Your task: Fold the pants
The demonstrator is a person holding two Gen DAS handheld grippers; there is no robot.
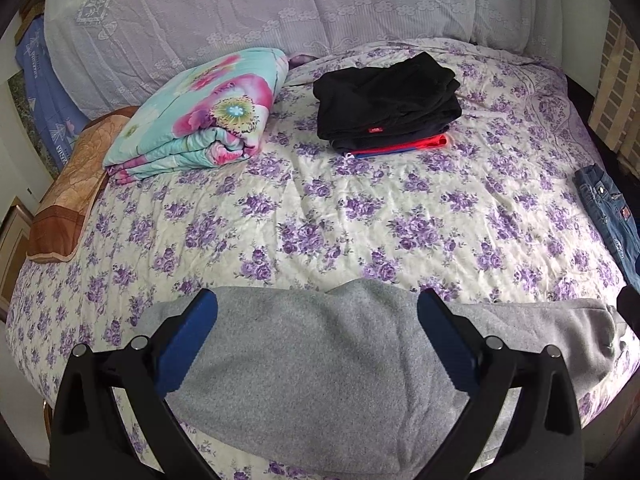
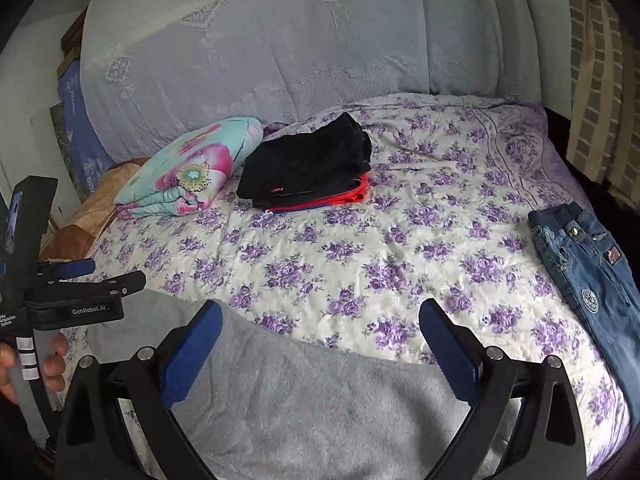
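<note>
Bed (image 1: 320, 208) with purple-flowered sheet carries all items. Grey pants (image 1: 304, 360) lie spread along its near edge, beneath both grippers. Folded floral quilt (image 1: 196, 116) far left; stack of folded dark garments (image 1: 388, 100) beside it; blue jeans (image 2: 588, 268) at right edge. Left gripper (image 1: 318, 340) and right gripper (image 2: 320, 344): fingers spread wide, grasping nothing.

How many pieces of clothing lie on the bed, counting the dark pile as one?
3: grey pants at the near edge under both open grippers, jeans at the right edge, and a folded dark pile at the far side. The pile holds several garments, so more may be hidden.
</note>
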